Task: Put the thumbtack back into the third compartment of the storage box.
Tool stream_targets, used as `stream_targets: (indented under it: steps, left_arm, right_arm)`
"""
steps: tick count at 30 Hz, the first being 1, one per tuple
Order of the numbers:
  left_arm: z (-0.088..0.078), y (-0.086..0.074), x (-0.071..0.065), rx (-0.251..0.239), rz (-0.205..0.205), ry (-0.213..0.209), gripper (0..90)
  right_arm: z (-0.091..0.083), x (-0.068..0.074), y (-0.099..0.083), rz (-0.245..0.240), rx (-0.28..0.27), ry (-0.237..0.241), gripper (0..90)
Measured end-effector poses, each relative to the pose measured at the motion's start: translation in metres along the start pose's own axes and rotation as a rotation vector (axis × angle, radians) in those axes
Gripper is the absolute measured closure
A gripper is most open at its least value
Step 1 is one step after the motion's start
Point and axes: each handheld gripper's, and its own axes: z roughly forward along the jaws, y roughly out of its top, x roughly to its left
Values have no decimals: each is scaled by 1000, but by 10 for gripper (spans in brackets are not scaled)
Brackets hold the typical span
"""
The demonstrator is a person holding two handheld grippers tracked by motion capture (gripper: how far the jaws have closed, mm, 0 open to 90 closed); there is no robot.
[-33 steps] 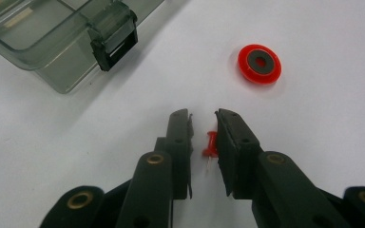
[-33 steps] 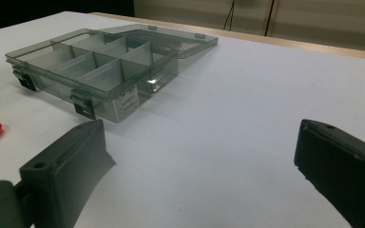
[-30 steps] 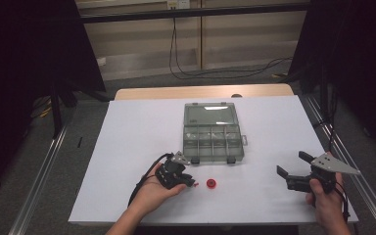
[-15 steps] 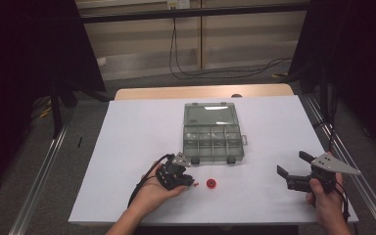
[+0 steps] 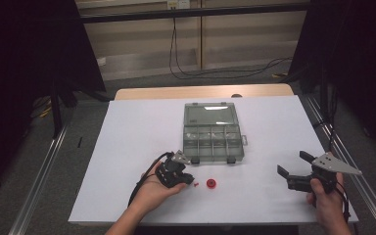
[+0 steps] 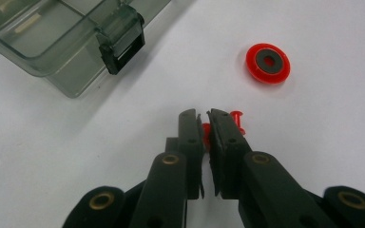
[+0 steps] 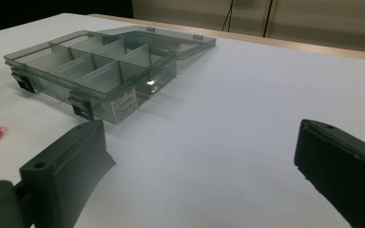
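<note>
My left gripper rests low on the white table, and its jaws have just been closing on a small red pin. Part of the pin is pinched between the pads and its head sticks out past one jaw. In the high view the left gripper sits in front of the box's near left corner. A red disc with a dark centre lies flat just beyond the jaws, and the red disc is apart from them. My right gripper is held at the table's right with its jaws wide open and nothing between them.
A clear grey compartment box stands open mid-table, lid laid back, with its latches facing me. The compartment box looks empty in the right gripper view. White table lies bare to the left and between the hands. Metal rails run along both table sides.
The left gripper's jaws look a little narrower around the pin. Both hands stay where they were, and the disc and box have not moved.
</note>
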Motion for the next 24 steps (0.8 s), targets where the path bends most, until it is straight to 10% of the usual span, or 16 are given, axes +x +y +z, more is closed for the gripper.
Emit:
stream_targets:
  steps: [6, 8, 14, 24]
  left_arm:
    - [-8, 7, 5, 9, 48, 6, 840]
    - [-8, 9, 3, -31, 2, 9, 840]
    - [-14, 17, 9, -4, 51, 8, 841]
    - [-16, 28, 11, -50, 19, 7, 841]
  right_arm:
    - [0, 0, 0, -3, -2, 0, 33]
    - [0, 0, 0, -1, -1, 0, 33]
    - [0, 0, 0, 0, -2, 2, 33]
    - [1, 0, 0, 1, -1, 0, 33]
